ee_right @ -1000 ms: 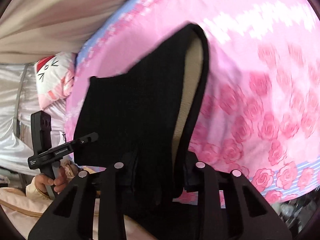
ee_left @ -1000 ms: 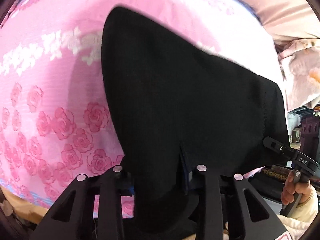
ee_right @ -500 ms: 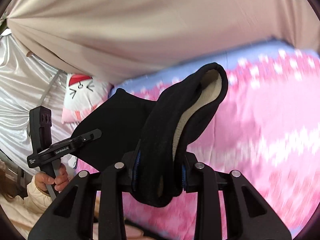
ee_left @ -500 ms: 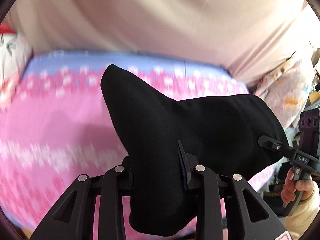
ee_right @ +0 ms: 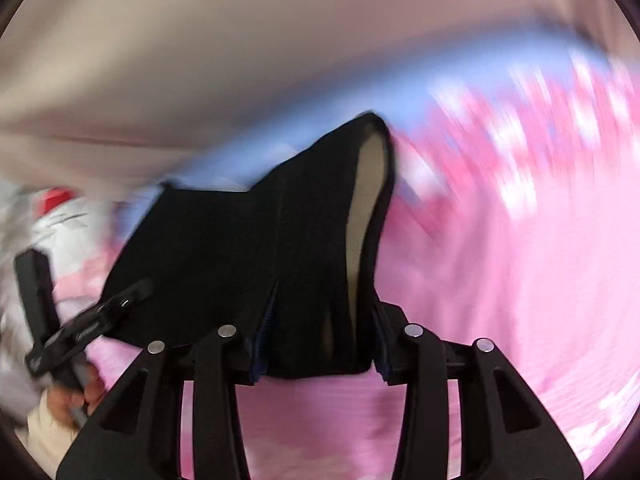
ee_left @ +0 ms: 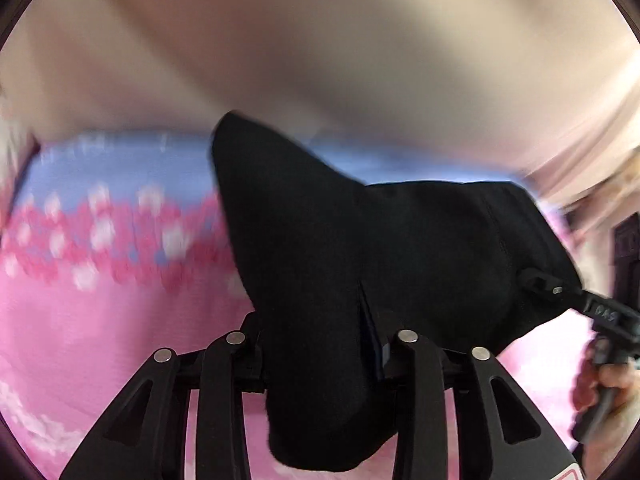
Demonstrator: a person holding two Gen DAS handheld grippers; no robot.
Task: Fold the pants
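Observation:
Black pants (ee_left: 360, 240) with a beige fleece lining (ee_right: 366, 200) hang stretched in the air between my two grippers, above the pink rose bedspread (ee_left: 100, 320). My left gripper (ee_left: 322, 356) has a thick bunch of the cloth filling the gap between its pads, and its jaws are opening. The right gripper (ee_right: 318, 352) grips the other end. Its jaws are opening too, and the cloth's lower edge sits level with the pads. Each gripper shows in the other's view, the right gripper (ee_left: 560, 292) at one corner of the pants, the left gripper (ee_right: 124, 300) at the other.
A beige curtain (ee_left: 320, 40) hangs behind the bed. The bedspread (ee_right: 520, 280) has a blue strip along its far edge. A white and red pillow (ee_right: 60, 208) lies at the left. A person's hand (ee_left: 608, 392) holds each gripper's handle. Both views are motion-blurred.
Both grippers swung forward over the bed with the pants, first tilting up to the curtain, now dipping. The right gripper's jaws stand wider and less cloth hangs below its pads.

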